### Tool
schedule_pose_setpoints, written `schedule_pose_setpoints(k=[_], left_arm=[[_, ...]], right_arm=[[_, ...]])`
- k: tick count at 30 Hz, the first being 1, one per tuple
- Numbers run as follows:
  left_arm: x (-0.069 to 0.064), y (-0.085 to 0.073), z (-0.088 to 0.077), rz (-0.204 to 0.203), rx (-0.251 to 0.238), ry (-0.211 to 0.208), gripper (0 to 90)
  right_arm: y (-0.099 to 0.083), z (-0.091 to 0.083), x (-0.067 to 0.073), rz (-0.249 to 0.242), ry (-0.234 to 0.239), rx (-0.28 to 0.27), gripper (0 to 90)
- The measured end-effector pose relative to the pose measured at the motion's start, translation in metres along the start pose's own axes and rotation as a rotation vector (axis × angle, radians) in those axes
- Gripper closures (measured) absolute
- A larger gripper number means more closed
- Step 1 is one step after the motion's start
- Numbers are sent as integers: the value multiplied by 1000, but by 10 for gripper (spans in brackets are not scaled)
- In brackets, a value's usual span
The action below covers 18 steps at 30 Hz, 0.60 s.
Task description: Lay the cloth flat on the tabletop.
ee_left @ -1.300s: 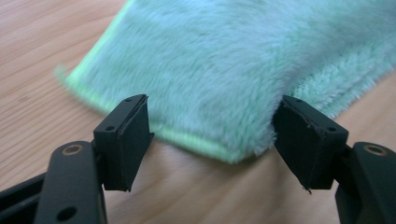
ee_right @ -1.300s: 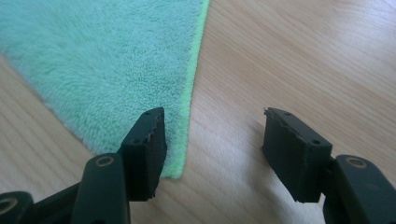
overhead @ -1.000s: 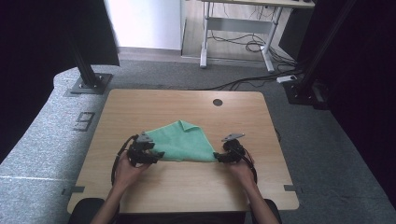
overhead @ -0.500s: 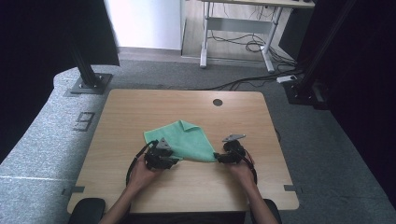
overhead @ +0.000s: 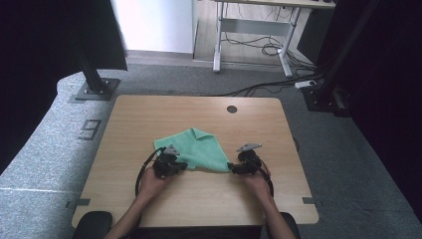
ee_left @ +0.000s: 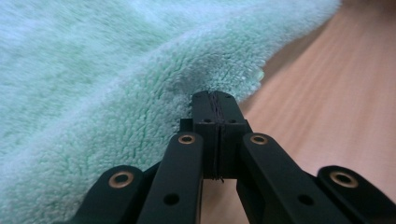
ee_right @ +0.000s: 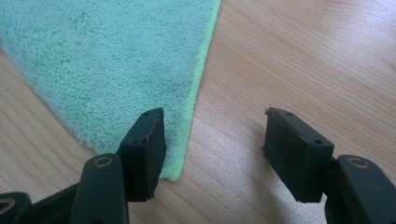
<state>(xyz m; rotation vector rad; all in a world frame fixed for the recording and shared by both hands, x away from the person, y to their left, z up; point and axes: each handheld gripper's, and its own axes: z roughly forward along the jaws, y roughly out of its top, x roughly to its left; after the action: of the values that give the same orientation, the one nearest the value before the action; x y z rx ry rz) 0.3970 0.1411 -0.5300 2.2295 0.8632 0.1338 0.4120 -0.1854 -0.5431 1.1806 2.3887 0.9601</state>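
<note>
A green terry cloth (overhead: 191,149) lies partly folded in the middle of the wooden table (overhead: 149,114). My left gripper (overhead: 181,167) is at the cloth's near left edge. In the left gripper view its jaws have just been closing and now meet, pinching the cloth (ee_left: 93,70) at the tips (ee_left: 212,95), where the pile dimples and rises. My right gripper (overhead: 231,168) sits at the near right corner. In the right gripper view it stands open (ee_right: 212,135), one jaw over the cloth (ee_right: 107,46), the other over bare wood, with the corner's edge between them.
A round cable hole (overhead: 232,108) lies near the table's far edge. Black stand posts (overhead: 92,74) rise at the far left and far right. A cable loops from the left gripper (overhead: 142,174) over the near wood. Grey carpet surrounds the table.
My left gripper has slid right and down onto the cloth's near left edge and its jaws have shut. The right gripper has stayed put and open.
</note>
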Motion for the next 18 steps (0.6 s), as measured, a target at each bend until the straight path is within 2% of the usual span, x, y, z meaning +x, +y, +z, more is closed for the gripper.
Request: schedule_pose_setpoints(k=[6, 7, 10, 12, 13, 14, 15, 18], left_arm=[[1, 15, -46, -21, -120, -92, 881], [3, 15, -53, -25, -134, -91, 880], [12, 9, -60, -38, -127, -71, 873], [20, 0, -57, -59, -105, -85, 856], [23, -3, -55, -60, -87, -99, 820], [24, -5, -54, -55, -69, -100, 682], [24, -7, -54, -45, -66, -84, 682], [23, -7, -61, -35, -90, -72, 524]], right_arm=[[-1, 0, -1, -2, 5, -1, 383], [-1, -1, -1, -2, 5, 0, 383], [-1, -1, -1, -2, 5, -1, 382], [-1, -1, -1, -1, 5, -2, 382], [-1, -1, -1, -1, 5, -3, 382], [-2, -1, -2, -3, 7, -3, 382], [-2, -1, -2, -3, 7, -3, 382], [-2, -1, -2, -6, 9, -6, 380]])
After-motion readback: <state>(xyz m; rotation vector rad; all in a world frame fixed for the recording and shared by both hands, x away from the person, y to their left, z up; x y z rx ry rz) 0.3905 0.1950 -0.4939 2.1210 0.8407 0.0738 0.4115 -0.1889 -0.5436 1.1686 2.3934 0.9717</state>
